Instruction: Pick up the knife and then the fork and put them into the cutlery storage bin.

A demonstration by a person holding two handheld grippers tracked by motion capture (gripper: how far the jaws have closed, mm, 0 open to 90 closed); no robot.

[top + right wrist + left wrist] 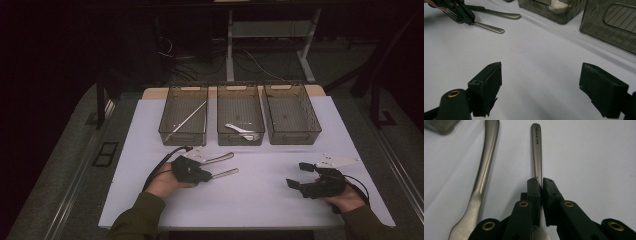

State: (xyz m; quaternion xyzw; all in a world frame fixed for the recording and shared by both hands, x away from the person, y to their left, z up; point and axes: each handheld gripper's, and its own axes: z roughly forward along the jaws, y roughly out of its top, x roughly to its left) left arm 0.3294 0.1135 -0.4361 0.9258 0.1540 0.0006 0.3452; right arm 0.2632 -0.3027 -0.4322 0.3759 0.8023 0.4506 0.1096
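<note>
Three trays (239, 131) are seen far across the table (260, 200) from above. Close up, the left gripper (541, 183) is clamped on a fork handle (537, 147), near left. The right gripper (540, 82), jaws released, is held low.

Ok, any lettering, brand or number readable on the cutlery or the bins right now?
Fork handle between the left gripper fingers: a small dark stamp runs along it, too blurred to read.
Second utensil handle beside it: no marking visible.
Three mesh bins: no labels visible.
</note>
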